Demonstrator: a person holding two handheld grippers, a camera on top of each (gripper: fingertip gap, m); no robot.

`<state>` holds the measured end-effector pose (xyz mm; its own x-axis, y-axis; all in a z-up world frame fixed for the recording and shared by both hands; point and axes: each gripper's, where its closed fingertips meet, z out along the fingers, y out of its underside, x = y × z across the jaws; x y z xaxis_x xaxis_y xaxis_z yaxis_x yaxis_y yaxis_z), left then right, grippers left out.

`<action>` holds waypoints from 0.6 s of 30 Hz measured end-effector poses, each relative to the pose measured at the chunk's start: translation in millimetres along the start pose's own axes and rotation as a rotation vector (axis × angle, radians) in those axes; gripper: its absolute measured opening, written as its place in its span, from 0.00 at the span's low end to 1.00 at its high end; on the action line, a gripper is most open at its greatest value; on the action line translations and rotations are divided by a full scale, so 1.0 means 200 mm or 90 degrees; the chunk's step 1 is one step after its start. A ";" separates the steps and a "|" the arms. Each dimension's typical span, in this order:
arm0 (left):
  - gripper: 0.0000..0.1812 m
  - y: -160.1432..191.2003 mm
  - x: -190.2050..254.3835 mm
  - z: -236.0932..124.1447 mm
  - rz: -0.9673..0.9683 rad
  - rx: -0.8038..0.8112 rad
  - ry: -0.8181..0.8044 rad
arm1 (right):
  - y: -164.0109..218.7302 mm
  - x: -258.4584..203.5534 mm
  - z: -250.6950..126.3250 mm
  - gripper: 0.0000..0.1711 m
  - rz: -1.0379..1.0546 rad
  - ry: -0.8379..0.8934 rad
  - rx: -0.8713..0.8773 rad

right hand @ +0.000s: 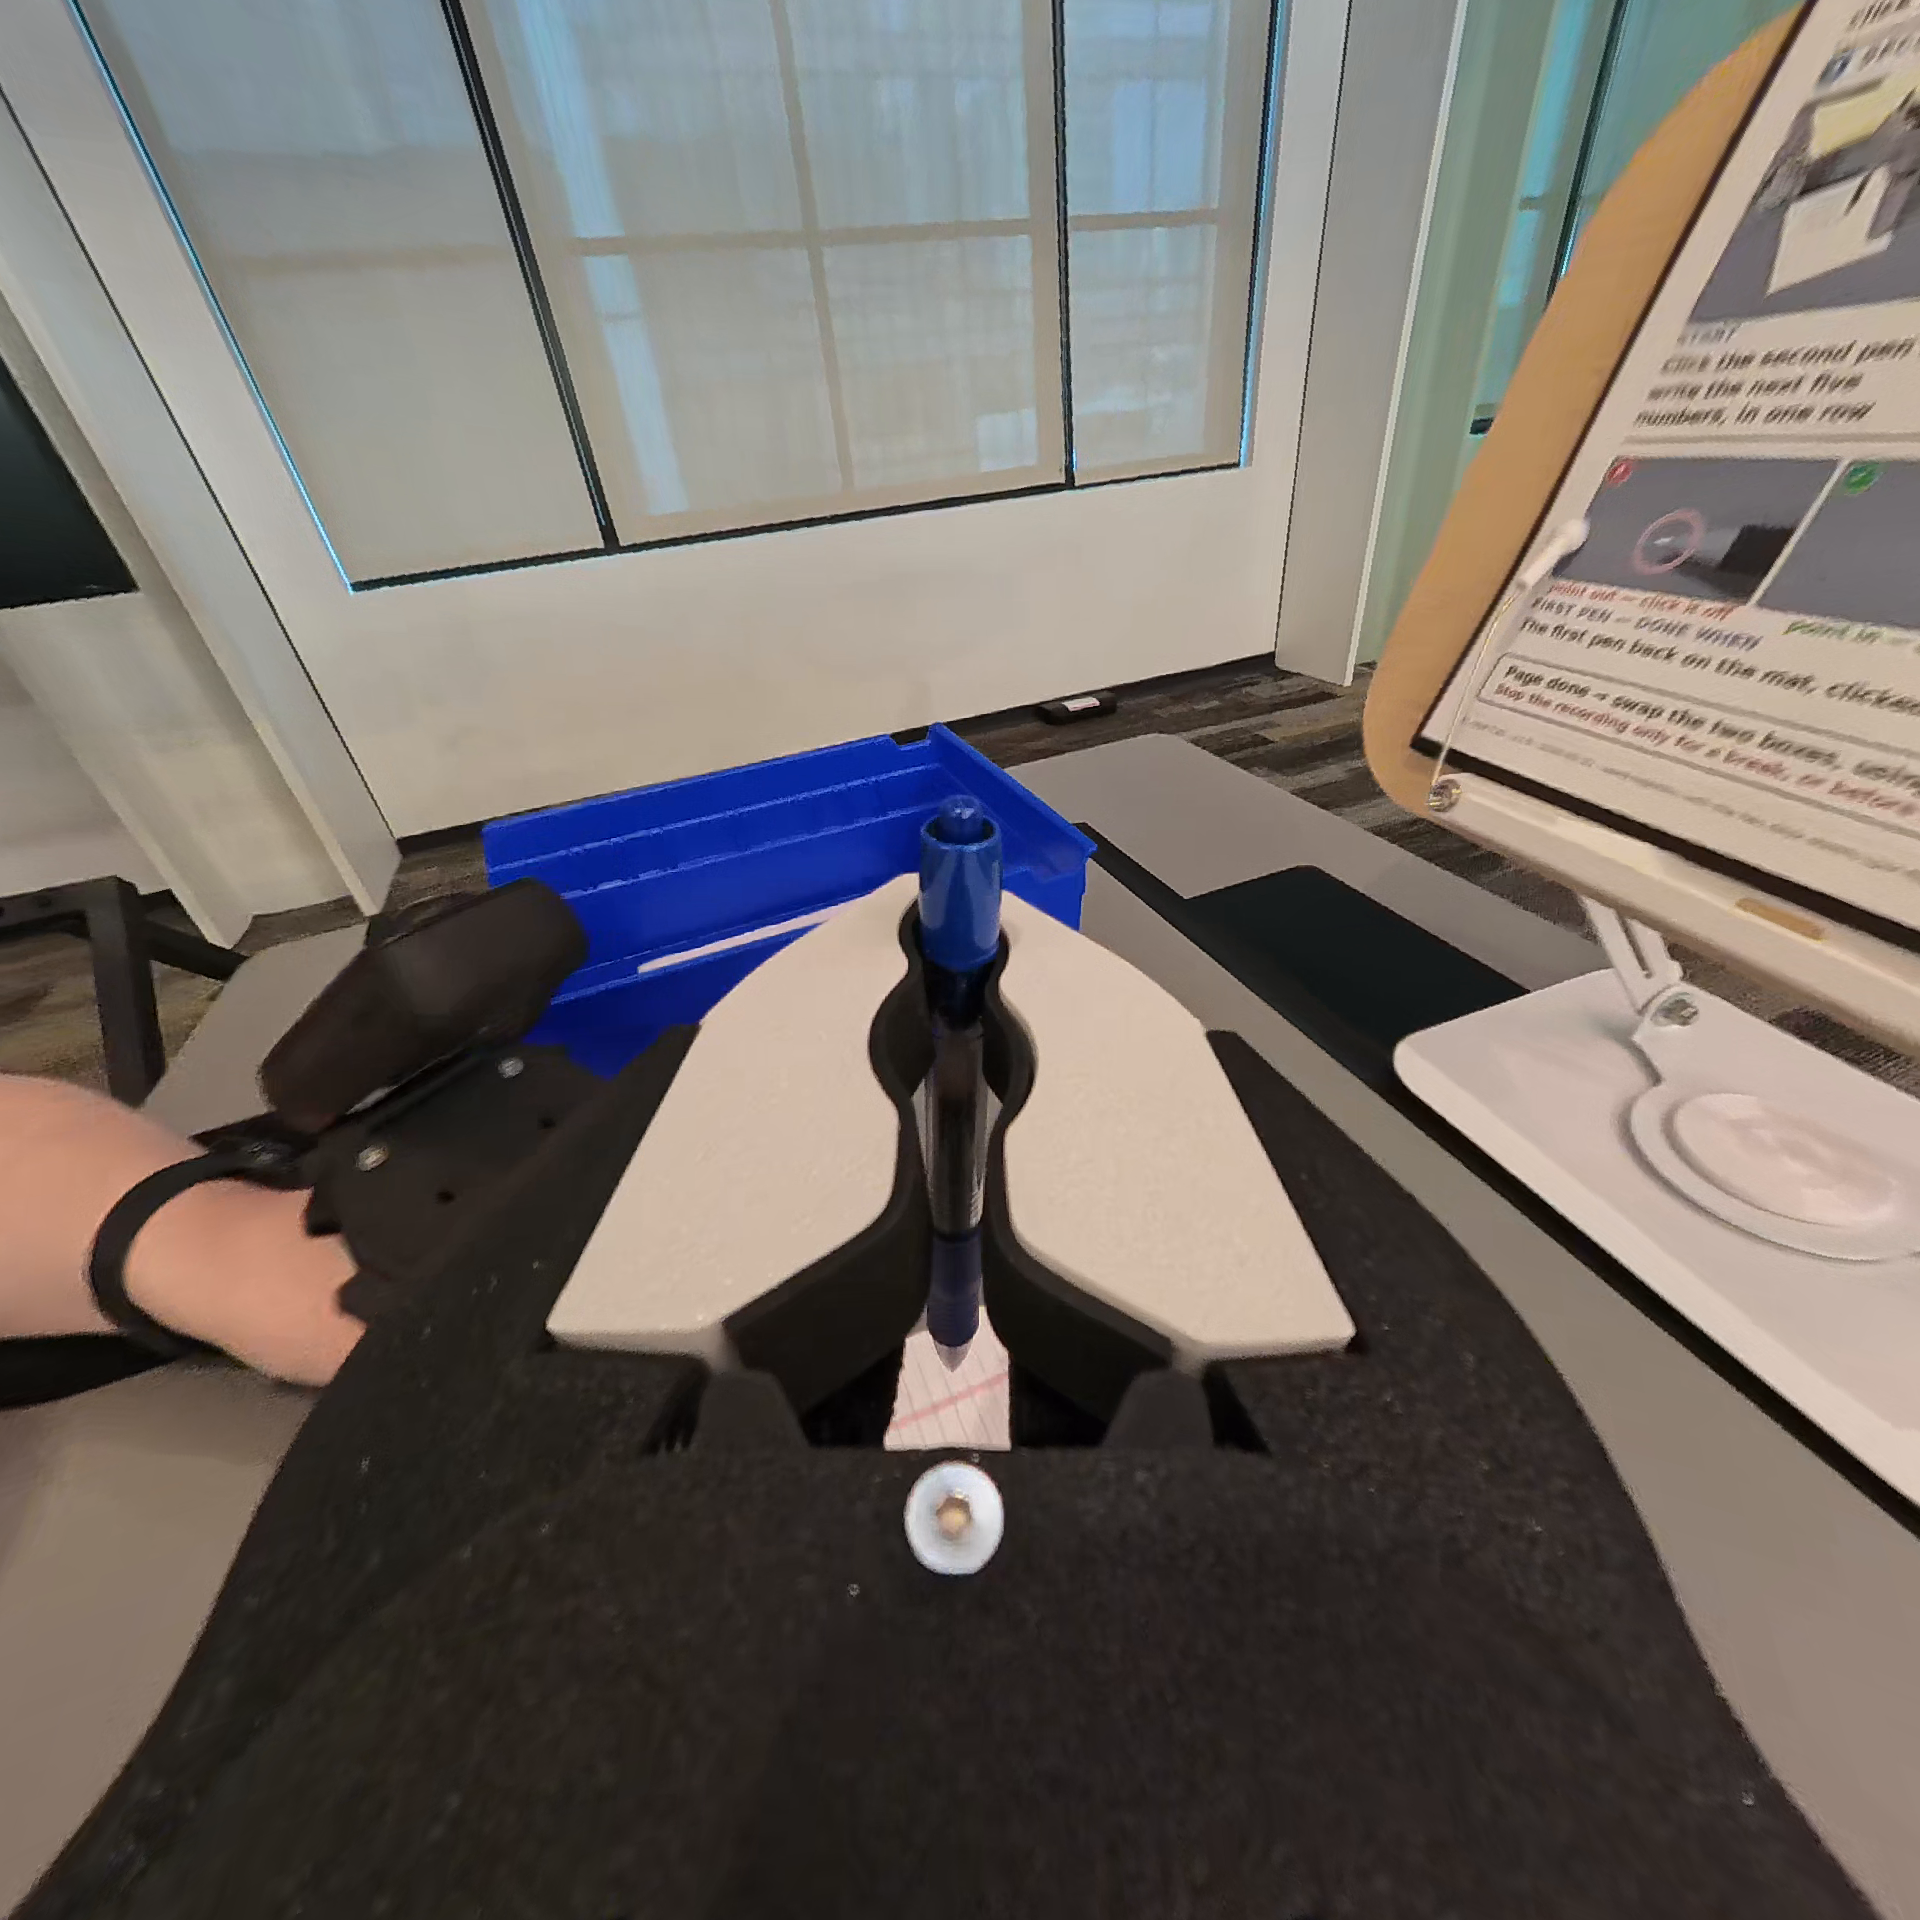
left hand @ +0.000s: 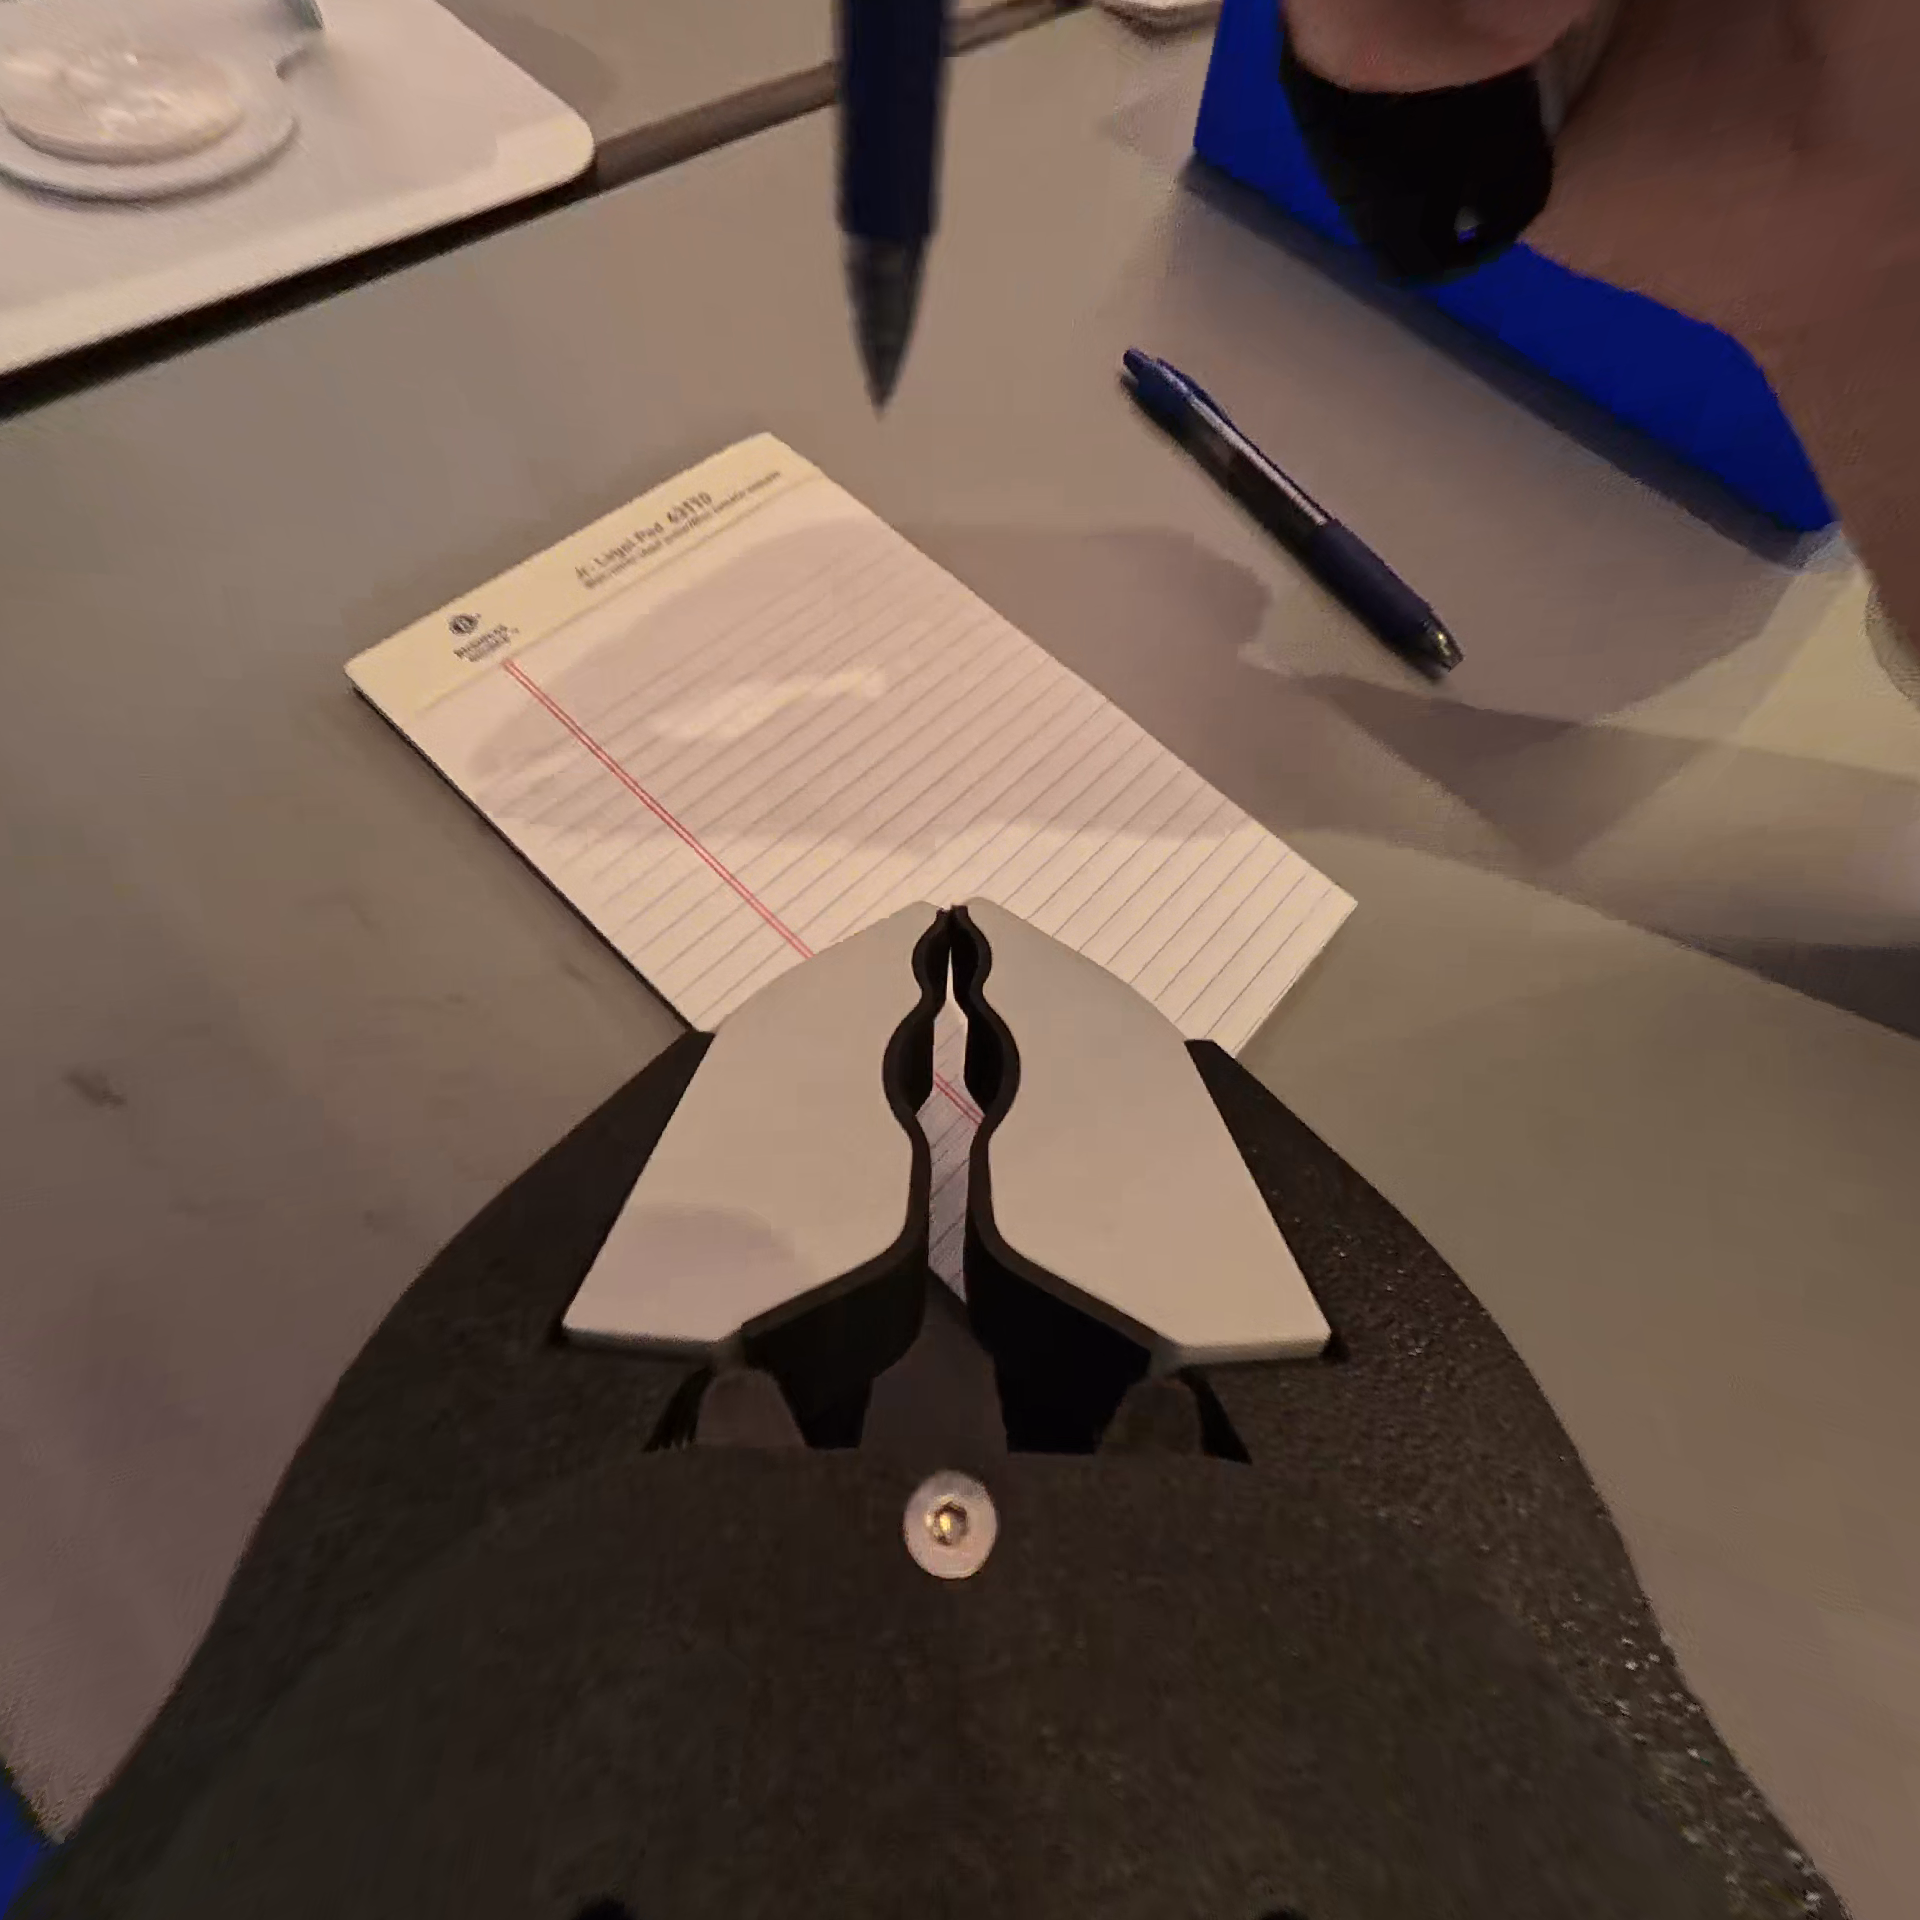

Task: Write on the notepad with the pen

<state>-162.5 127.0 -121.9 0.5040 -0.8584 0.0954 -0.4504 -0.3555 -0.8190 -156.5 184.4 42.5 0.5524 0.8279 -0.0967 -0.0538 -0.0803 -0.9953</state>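
Your left gripper [left hand: 951, 914], grey flat-faced fingers on a grainy black body, is pressed together over the near edge of the lined notepad [left hand: 831, 748] lying flat on the matte grey desk [left hand: 260, 987]. A second blue pen [left hand: 1291, 514] lies beyond its far-right corner.

Your right gripper [right hand: 956, 935] pinches the pen [right hand: 956, 1101] in its scalloped notches, tip pointing down above ruled paper, with a ribbed blue bin [right hand: 748, 862] behind.

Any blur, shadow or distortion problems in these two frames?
Left wrist view: dim and warm, the held pen smeared by motion, soft shadows across the notepad. Right wrist view: brighter, sharp on the right gripper, wide-angle bending of the window frames.
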 end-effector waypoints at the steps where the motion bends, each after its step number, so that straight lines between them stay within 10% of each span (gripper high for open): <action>1: 0.00 0.01 0.01 0.00 -0.005 -0.005 0.004 | 0.03 0.01 0.04 0.03 0.007 0.000 -0.003; 18: 0.00 -0.19 -0.09 -0.13 0.005 0.036 -0.038 | 0.15 0.18 0.12 0.02 -0.008 0.064 -0.025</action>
<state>-173.4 147.3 -77.2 0.5441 -0.8371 0.0566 -0.4132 -0.3260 -0.8503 -158.0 225.4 10.2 0.6335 0.7694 -0.0821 -0.0154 -0.0935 -0.9955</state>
